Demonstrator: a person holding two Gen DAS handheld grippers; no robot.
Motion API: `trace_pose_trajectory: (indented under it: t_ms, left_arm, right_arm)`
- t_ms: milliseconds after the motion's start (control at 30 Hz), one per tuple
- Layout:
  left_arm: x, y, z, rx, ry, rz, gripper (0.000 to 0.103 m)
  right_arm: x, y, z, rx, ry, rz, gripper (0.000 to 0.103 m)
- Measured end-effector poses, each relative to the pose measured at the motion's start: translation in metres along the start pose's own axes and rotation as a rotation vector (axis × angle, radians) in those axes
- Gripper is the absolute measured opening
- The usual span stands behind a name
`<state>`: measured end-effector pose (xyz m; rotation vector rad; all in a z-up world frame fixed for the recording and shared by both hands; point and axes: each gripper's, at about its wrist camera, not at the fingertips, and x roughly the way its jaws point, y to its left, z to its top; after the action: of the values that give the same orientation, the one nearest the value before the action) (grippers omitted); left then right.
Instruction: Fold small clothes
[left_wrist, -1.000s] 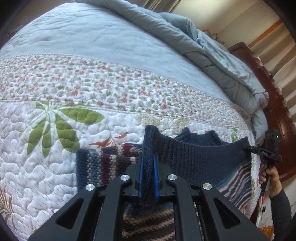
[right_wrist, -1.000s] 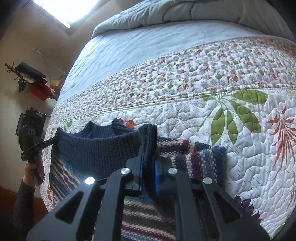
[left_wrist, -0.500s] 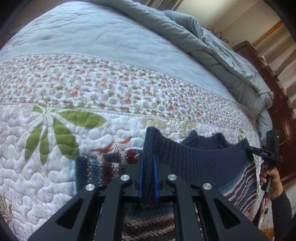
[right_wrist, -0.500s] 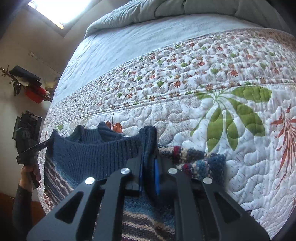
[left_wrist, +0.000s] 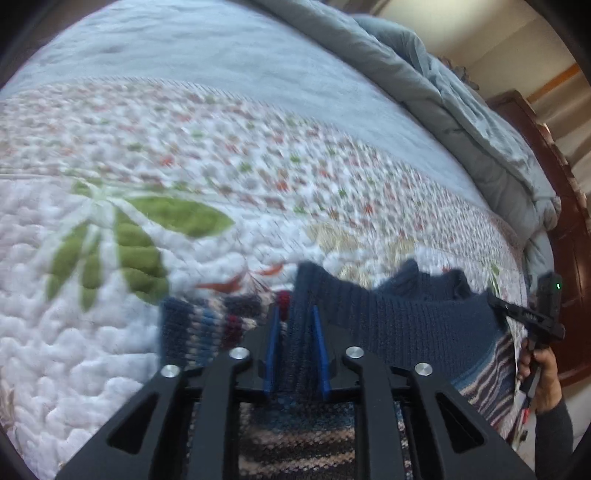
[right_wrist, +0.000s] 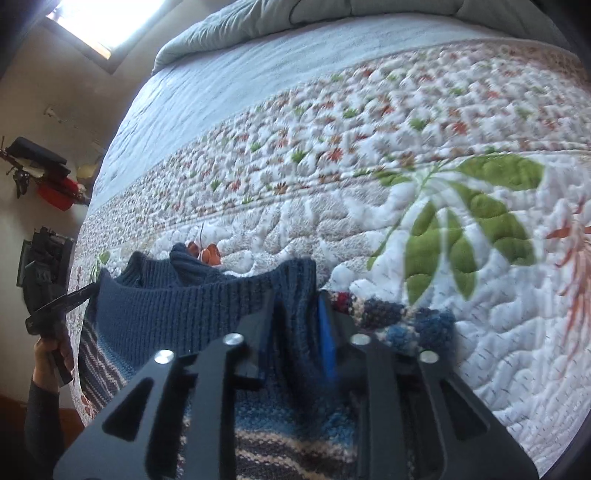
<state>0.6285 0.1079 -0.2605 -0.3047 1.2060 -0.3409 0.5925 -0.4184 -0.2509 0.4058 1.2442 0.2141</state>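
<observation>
Both claws, left gripper (left_wrist: 293, 343) and right gripper (right_wrist: 295, 332), have just spread, letting go of the sweater (left_wrist: 417, 325) hem folded onto the quilt (left_wrist: 110, 350).

Wide open stretch of white floral quilted bedspread (left_wrist: 110, 350) ahead of both tools, nothing on it. Pale blue sheet (right_wrist: 229, 85) beyond, bare too. Rumpled grey-blue duvet (left_wrist: 461, 110) heaped along far edge, blocks that side. Dark wooden headboard (left_wrist: 569, 236) behind it. Navy ribbed knit sweater with striped body (left_wrist: 413, 325) fills near ground between tools.
</observation>
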Motion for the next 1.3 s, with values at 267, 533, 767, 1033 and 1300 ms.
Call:
trace_pose_trajectory:
  t_ms: [267, 533, 767, 1033, 1300]
  left_arm:
    - [-0.058, -0.061, -0.059, 0.225, -0.123, 0.025, 0.073]
    - [-0.019, -0.061, -0.11, 0.227, -0.065, 0.168, 0.081]
    - [-0.094, -0.131, -0.156, 0.285, -0.328, 0.311, 0.091]
    - [-0.173, -0.209, -0.225, 0.354, -0.502, 0.424, 0.099]
    - [-0.214, -0.242, -0.274, 0.379, -0.519, 0.431, 0.099]
  right_arm:
    - [-0.07, 0.029, -0.044, -0.105, -0.172, 0.04, 0.062]
    - [-0.038, 0.015, -0.081, -0.079, -0.098, 0.007, 0.059]
    - [-0.105, 0.064, -0.14, -0.16, -0.274, 0.082, 0.071]
    - [-0.149, 0.107, -0.21, -0.147, -0.306, 0.213, 0.074]
    - [-0.203, 0.147, -0.26, -0.213, -0.327, 0.191, 0.084]
